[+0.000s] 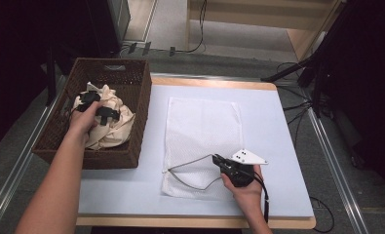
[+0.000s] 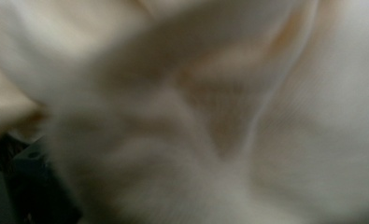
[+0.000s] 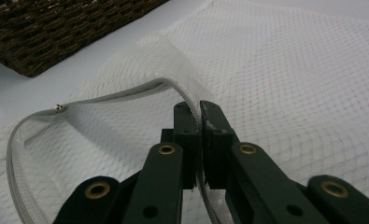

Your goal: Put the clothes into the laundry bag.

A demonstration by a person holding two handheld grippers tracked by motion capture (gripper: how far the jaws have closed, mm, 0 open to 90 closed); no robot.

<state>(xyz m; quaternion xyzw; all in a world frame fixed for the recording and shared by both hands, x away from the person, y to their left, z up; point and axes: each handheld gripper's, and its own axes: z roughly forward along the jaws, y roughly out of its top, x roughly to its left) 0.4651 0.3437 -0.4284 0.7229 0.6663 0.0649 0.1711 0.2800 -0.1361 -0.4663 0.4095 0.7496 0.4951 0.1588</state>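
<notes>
Pinching the zipper edge of the white mesh bag (image 3: 285,79), the right hand-held gripper (image 3: 200,114) has its jaws together on it near the counter's (image 1: 278,126) front edge. Left hand-held gripper (image 1: 96,108) sits against the cream cloth (image 1: 113,117) inside the wicker basket (image 1: 131,85) at the counter's left edge; jaw state impossible to tell.

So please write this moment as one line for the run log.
left gripper: on cream cloth in basket, grip unclear | right gripper: shut on mesh bag rim, mouth held open
</notes>
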